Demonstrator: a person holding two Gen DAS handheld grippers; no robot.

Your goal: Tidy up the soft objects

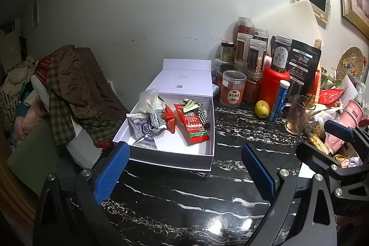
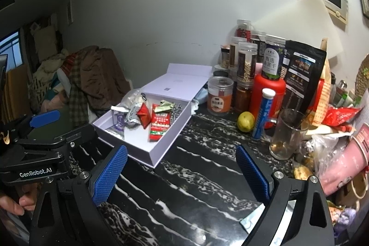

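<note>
On a black marble counter (image 1: 230, 130) veined with white, against a pale wall, an open white box (image 1: 207, 130) holds the soft things: a long red snack packet (image 1: 192, 128), a smaller red pouch (image 1: 169, 119), a purple sachet (image 1: 144, 128), checked cloth (image 1: 204, 112) and a crumpled clear bag (image 1: 148, 100). Right of the box stand lidded jars (image 2: 246, 61), a red flask (image 2: 267, 93), a lemon (image 2: 245, 121) and a glass mug (image 2: 286, 133). The left gripper (image 1: 184, 173) and right gripper (image 2: 182, 173) both hang over bare counter near the box, jaws spread wide with nothing between them.
</note>
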